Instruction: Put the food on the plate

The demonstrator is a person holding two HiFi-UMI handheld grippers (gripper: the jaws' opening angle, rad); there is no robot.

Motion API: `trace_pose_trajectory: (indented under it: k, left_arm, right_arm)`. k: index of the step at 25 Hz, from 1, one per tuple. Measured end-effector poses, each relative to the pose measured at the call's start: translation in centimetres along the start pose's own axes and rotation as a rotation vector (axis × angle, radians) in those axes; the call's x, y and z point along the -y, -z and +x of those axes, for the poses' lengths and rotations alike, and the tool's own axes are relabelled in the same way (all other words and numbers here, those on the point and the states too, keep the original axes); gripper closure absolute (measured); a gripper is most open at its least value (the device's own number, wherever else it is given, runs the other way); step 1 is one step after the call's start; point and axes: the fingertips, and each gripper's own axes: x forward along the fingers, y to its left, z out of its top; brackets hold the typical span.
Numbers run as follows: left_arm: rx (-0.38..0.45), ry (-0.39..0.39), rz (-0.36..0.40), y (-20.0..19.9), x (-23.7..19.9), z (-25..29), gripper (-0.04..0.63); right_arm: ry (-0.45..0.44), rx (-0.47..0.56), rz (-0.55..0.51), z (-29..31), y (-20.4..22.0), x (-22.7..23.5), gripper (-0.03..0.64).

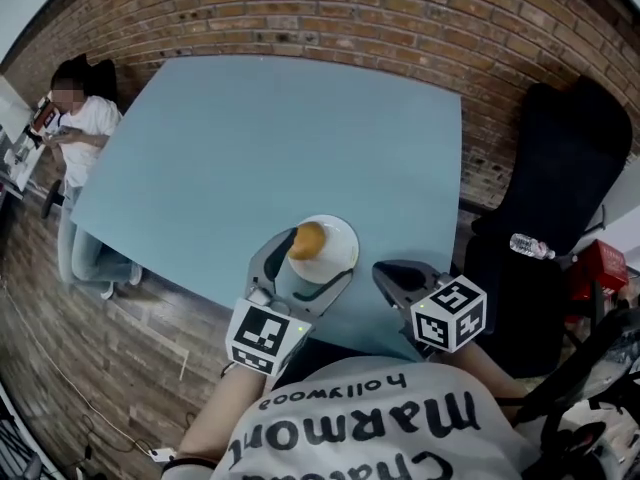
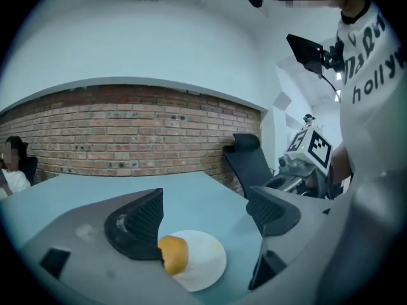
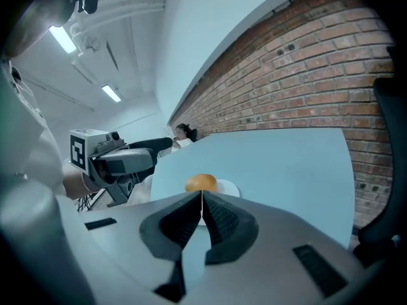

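Food, a round golden bun [image 1: 306, 240], sits on the white plate [image 1: 340, 243], toward the plate's 10 o'clock side, near the front edge of the pale blue counter [image 1: 250, 148]. Over it hangs the left gripper [image 2: 203, 211], jaws spread wide, the bun just beside its left jaw. At the plate's 4 o'clock the right gripper [image 3: 201, 202] has its jaws pressed together on nothing.

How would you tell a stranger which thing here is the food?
Find the big pale blue table before the brick wall. At its near edge lies a small white plate. On it sits a round golden-orange bun, the table's only warm-coloured item.
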Motion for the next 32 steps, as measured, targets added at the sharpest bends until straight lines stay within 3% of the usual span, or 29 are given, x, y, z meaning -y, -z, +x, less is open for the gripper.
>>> trace_pose_trajectory:
  k: [3, 5, 8, 13, 20, 28, 32]
  left_arm:
    - [0.071, 0.001, -0.092, -1.3, 2.3, -2.6, 0.212]
    - [0.109, -0.037, -0.138, -1.8, 3.4, -4.7, 0.418]
    - [0.119, -0.085, -0.15, -1.4, 5.3, -7.4, 0.53]
    - [0.063, -0.086, -0.141, 0.9, 8.3, -11.1, 0.564]
    - [0.01, -0.052, -0.229, 2.4, 9.2, -16.7, 0.574]
    - [0.014, -0.081, -0.228, 3.7, 7.8, -23.1, 0.574]
    - [0.016, -0.056, -0.187, 4.1, 8.5, -24.4, 0.574]
  right_arm:
    - [-0.021, 0.034, -0.015, -1.9, 0.5, -1.7, 0.607]
    - [-0.038, 0.045, -0.028, -3.2, 1.2, -2.9, 0.607]
    - [-0.06, 0.055, -0.038, -4.8, 2.4, -4.6, 0.607]
    - [-0.068, 0.094, -0.004, -6.8, 3.5, -7.5, 0.607]
    - [0.004, 0.12, -0.004, -9.1, 3.3, -11.4, 0.607]
    - [0.101, 0.083, -0.171, -10.0, 5.1, -16.5, 0.607]
    - [0.133, 0.12, -0.113, -10.9, 5.7, -17.2, 0.607]
